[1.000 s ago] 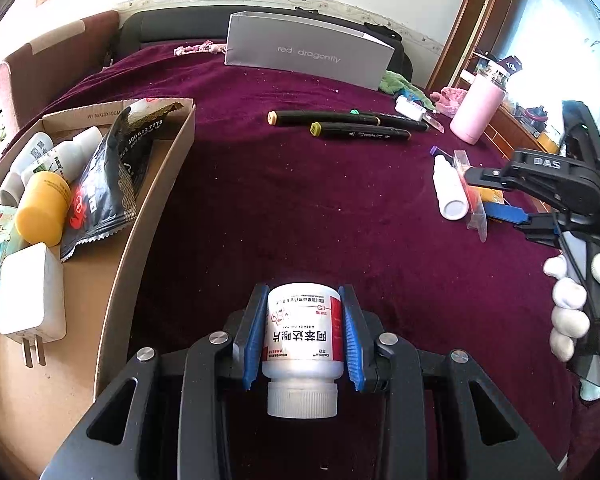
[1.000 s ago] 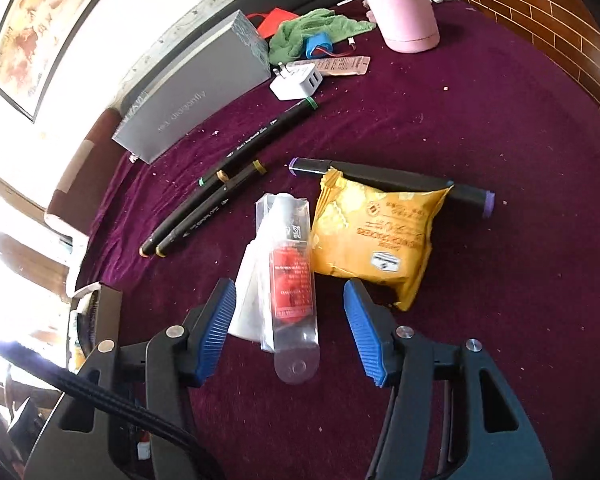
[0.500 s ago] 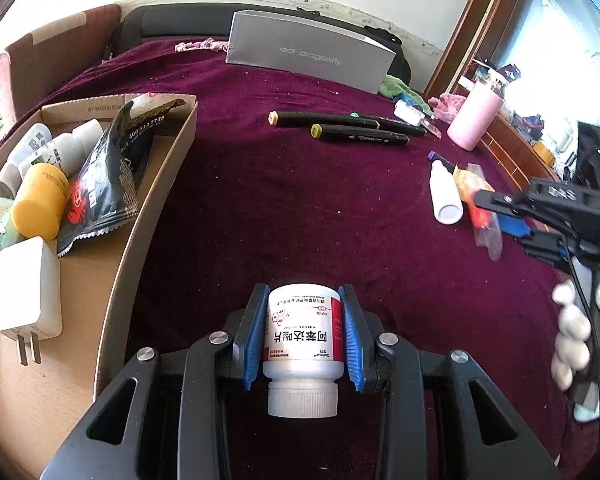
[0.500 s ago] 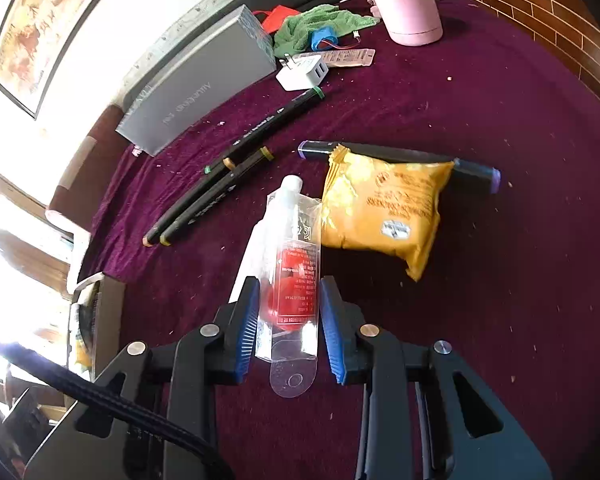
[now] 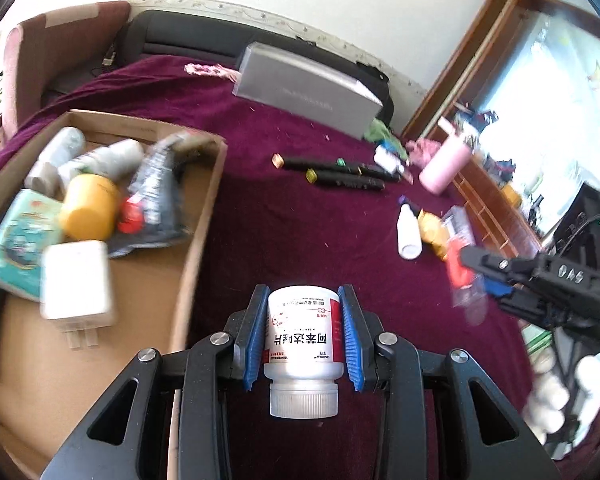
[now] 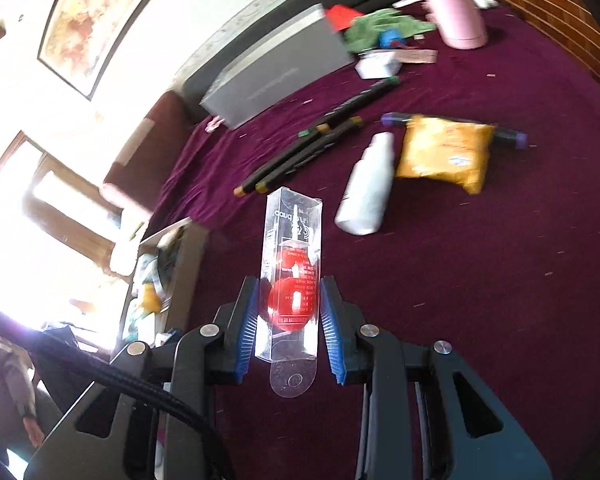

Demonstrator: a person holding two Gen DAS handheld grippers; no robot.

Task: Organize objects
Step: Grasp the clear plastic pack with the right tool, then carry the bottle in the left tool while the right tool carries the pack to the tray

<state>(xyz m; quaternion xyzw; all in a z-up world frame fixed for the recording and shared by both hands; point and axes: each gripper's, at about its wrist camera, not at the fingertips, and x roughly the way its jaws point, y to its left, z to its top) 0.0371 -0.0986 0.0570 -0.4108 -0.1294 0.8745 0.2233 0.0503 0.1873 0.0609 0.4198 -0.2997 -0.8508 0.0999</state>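
Observation:
My left gripper [image 5: 303,312] is shut on a white pill bottle [image 5: 303,336] with a red label, held above the maroon cloth just right of the cardboard box [image 5: 198,240]. My right gripper [image 6: 288,300] is shut on a clear plastic pack with a red item inside [image 6: 292,276], lifted off the cloth; it also shows at the right of the left wrist view [image 5: 460,268]. A white bottle [image 6: 368,188], a yellow snack pack [image 6: 444,152] and black markers [image 6: 312,148] lie on the cloth beyond it.
The box holds a yellow-capped bottle [image 5: 88,206], a white charger [image 5: 76,280], a black packet [image 5: 156,184] and small bottles. A grey carton [image 5: 304,90] and a pink flask [image 5: 444,168] stand at the back. A white plug [image 6: 378,65] and green cloth [image 6: 380,26] lie near the flask.
My right gripper closed on the clear pack and lifted it off the cloth, swinging left toward the box. My left gripper, still holding the pill bottle, rose and turned toward the box.

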